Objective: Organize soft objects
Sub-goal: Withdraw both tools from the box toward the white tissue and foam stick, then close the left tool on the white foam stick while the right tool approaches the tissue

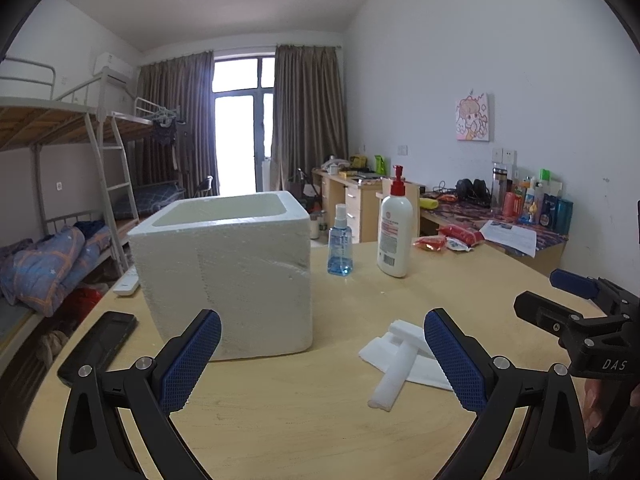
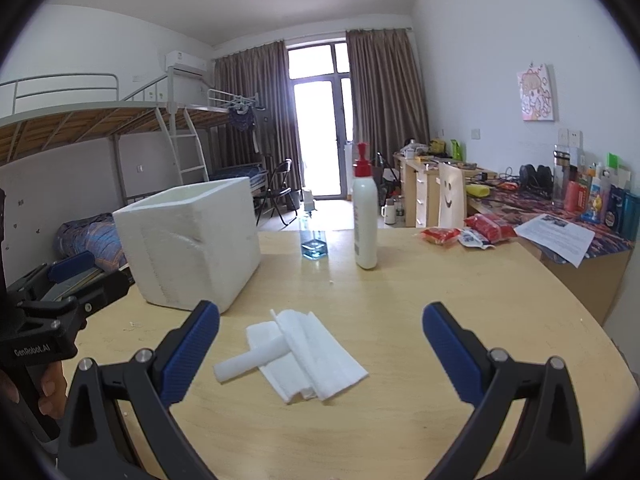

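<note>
Foam pieces (image 2: 296,354) lie on the table (image 2: 440,280) directly ahead of the gaping, empty right tool (image 2: 320,354), the roll's long axis oblique; the equally spread left tool (image 1: 322,354) faces the foam box (image 1: 228,276).

White-walled dorm — bunk beds (image 1: 60,120), curtained window (image 1: 240,120).

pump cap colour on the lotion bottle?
Red, on a white lotion bottle. Clearest in the left wrist view.

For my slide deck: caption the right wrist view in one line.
Open right tool hovers over white foam pieces on a wooden table, beside an open foam box.
</note>
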`<action>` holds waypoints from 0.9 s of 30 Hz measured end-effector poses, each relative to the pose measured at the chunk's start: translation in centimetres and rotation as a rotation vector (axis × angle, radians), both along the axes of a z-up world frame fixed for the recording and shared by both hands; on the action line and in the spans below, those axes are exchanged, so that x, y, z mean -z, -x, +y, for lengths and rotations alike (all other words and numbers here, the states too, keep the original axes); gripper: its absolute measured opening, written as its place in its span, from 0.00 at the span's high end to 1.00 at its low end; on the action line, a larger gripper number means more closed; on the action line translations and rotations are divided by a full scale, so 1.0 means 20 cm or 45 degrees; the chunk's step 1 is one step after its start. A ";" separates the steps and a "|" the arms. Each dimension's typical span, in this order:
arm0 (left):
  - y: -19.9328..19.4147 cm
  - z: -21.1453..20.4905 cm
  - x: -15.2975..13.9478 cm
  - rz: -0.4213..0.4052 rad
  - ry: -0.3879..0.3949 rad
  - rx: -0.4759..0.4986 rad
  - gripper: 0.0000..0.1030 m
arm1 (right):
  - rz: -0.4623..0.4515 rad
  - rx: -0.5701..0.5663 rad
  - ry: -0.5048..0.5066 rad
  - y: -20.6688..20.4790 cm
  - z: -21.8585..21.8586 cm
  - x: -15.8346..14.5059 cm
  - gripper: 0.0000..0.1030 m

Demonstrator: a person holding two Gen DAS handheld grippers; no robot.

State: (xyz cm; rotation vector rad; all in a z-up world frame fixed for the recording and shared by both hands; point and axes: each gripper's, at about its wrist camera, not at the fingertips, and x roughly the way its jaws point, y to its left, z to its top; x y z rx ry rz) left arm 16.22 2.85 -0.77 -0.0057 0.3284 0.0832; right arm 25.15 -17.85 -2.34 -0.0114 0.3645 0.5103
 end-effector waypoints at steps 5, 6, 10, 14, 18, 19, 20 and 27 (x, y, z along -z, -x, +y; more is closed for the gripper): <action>-0.03 -0.03 0.02 0.025 0.001 0.034 0.01 | 0.013 0.021 0.010 -0.03 -0.03 0.01 0.00; -0.04 -0.04 0.02 0.032 0.003 0.040 0.01 | 0.020 0.028 0.009 -0.04 -0.04 0.01 0.00; -0.07 -0.05 0.04 0.055 -0.001 0.072 0.01 | 0.049 0.037 0.013 -0.06 -0.05 0.03 0.00; -0.10 -0.05 0.06 0.086 0.003 0.103 0.01 | 0.061 0.042 0.030 -0.07 -0.06 0.04 0.00; -0.12 -0.05 0.09 0.128 0.015 0.127 0.01 | 0.109 0.036 0.034 -0.10 -0.06 0.07 0.00; -0.14 -0.04 0.10 0.143 0.023 0.139 0.01 | 0.118 0.036 0.036 -0.11 -0.06 0.08 0.00; -0.14 -0.05 0.11 0.154 0.028 0.150 0.01 | 0.132 0.032 0.035 -0.12 -0.06 0.09 0.00; -0.20 -0.08 0.16 0.247 0.032 0.234 0.01 | 0.211 0.015 0.054 -0.17 -0.05 0.14 0.00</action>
